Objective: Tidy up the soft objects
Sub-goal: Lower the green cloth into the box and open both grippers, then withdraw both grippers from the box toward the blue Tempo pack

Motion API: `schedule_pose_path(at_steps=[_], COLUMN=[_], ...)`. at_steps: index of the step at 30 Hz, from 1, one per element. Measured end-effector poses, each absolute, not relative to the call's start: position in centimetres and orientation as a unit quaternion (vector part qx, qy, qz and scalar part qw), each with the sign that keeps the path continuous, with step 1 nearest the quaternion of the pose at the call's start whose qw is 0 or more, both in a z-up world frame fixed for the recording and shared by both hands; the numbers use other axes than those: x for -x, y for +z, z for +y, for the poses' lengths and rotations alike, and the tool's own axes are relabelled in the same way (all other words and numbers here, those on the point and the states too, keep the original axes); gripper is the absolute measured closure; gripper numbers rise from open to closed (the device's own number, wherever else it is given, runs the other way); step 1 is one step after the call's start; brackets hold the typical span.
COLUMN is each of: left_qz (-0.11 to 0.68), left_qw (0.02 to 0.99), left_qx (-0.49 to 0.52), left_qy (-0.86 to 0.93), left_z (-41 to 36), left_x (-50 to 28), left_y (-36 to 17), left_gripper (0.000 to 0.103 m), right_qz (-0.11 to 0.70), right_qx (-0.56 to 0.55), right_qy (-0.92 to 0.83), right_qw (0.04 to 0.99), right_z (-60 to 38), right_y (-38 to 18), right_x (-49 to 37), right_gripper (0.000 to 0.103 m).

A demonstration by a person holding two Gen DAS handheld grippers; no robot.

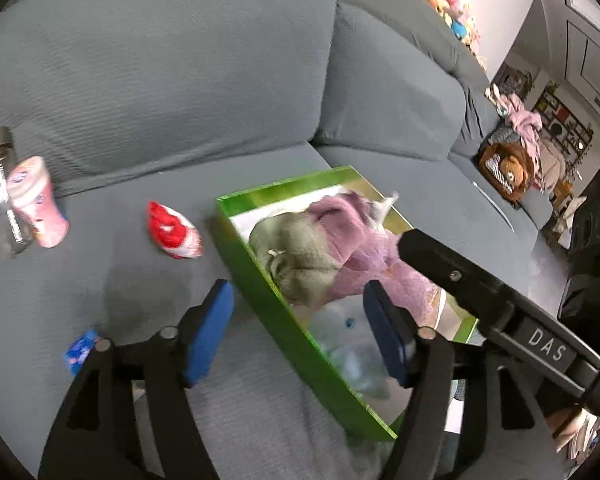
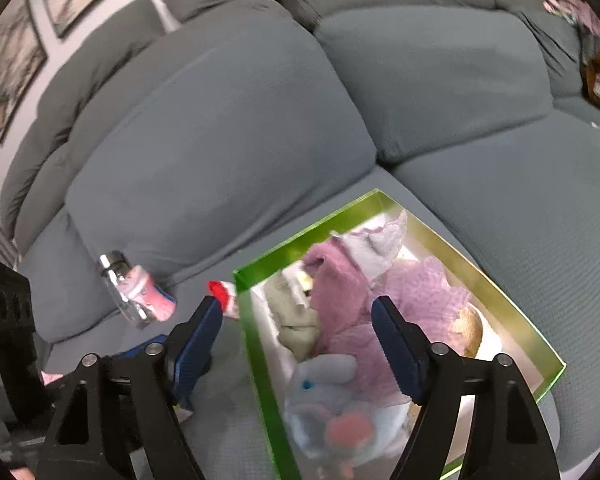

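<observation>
Toys (image 2: 340,320) in green box (image 2: 260,360), under open right hand-held gripper (image 2: 300,344)

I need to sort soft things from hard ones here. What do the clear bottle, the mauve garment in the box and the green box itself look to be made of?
Clear bottle: transparent glass or hard plastic, I cannot tell which, with a shiny metallic cap.
Mauve garment: soft fuzzy knit, matte, folds loosely.
Green box: stiff glossy card, judging by straight thin walls with sheen.
</observation>
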State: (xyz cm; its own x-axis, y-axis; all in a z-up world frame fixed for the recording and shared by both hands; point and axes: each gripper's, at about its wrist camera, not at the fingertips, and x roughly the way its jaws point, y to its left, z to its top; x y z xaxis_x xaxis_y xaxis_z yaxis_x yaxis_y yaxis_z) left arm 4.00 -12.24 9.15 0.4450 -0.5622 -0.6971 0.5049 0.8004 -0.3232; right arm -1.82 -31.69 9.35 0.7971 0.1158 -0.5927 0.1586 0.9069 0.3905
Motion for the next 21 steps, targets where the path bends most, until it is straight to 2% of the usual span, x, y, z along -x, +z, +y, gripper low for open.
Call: schedule_pose_path(at_steps=[2, 5, 9, 16, 21], left_qz=[0.417, 0.411, 0.397, 0.394, 0.42], left_qw=[0.854, 0.86, 0.872, 0.886, 0.874], left_qx=[0.047, 0.067, 0.101, 0.132, 0.166], left_qy=[-0.307, -0.294, -0.268, -0.204, -0.176], left_z=[-10.6, -8.2, -4.6, 1.4, 4.9], left_x=[-3.7, -3.3, -2.6, -1.4, -1.2], left_y=[9.5, 10.1, 10.7, 10.2, 6.8], left_gripper=[0.026, 0.025, 0.017, 0.015, 0.015], right_qz=[0.306, 0.297, 0.294, 0.317, 0.352], right_qx=[-0.207, -0.184, -0.151, -0.121, -0.113], right_qy=[-0.005, 0.006, 0.027, 0.083, 0.119], right_qw=[0.929, 0.937, 0.943, 0.937, 0.921], right_z=[-30.8, -29.0, -26.2, -21.5, -18.7], right_y=[10.0, 11.0, 11.7, 11.2, 9.7], right_x=[2.3, 2.7, 3.0, 2.5, 1.6], right_gripper=[0.018, 0.018, 0.017, 0.016, 0.016])
